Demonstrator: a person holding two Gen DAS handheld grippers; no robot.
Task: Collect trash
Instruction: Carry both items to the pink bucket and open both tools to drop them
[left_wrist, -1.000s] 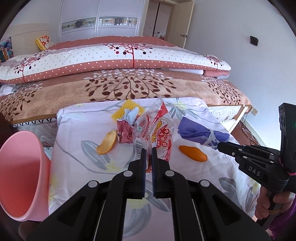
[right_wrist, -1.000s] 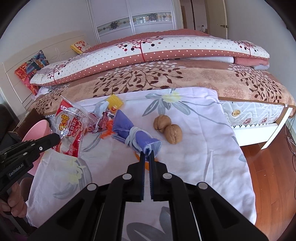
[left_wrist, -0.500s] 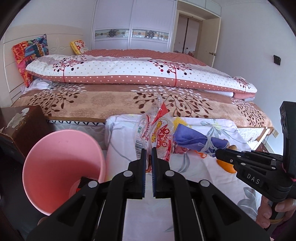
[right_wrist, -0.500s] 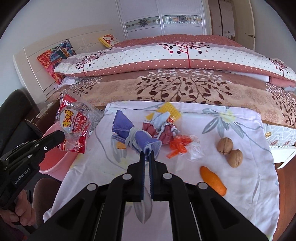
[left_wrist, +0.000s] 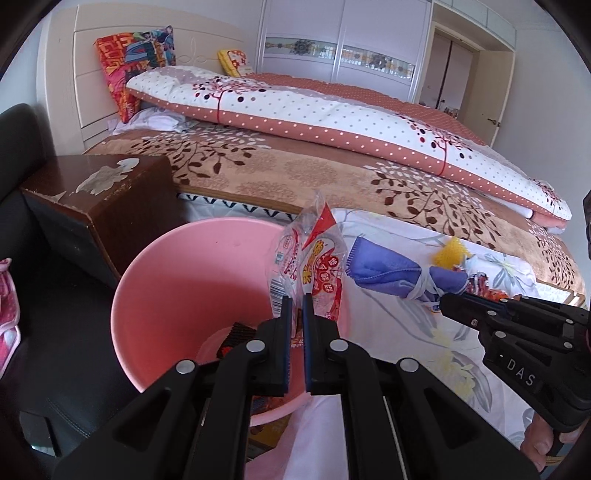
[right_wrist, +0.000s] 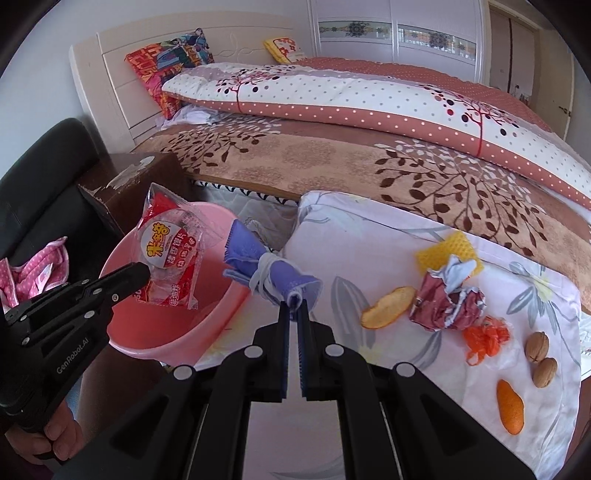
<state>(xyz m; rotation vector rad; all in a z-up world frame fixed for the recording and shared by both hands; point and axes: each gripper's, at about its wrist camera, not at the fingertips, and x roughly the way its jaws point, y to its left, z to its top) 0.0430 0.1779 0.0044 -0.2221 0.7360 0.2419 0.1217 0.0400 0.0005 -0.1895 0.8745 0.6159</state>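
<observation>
My left gripper (left_wrist: 295, 306) is shut on a red and clear snack wrapper (left_wrist: 314, 269) and holds it over the pink bin (left_wrist: 177, 295). The wrapper (right_wrist: 168, 262) and bin (right_wrist: 177, 332) also show in the right wrist view. My right gripper (right_wrist: 294, 314) is shut on a purple cloth tied with white string (right_wrist: 266, 273), held at the bin's right rim, just left of the table edge. The cloth (left_wrist: 399, 273) also shows in the left wrist view. A dark item lies at the bin's bottom (left_wrist: 236, 334).
On the floral tablecloth (right_wrist: 369, 251) lie a yellow sponge (right_wrist: 443, 254), a crumpled red wrapper (right_wrist: 450, 306), orange peels (right_wrist: 388, 306), orange plastic (right_wrist: 484, 336), two walnuts (right_wrist: 539, 354). A brown nightstand (left_wrist: 99, 199) and black chair (right_wrist: 40, 170) stand left; the bed behind.
Both grippers have swung left with their loads. The snack wrapper has gone from above the table to over the pink bin. The purple cloth has followed to the bin's rim.
</observation>
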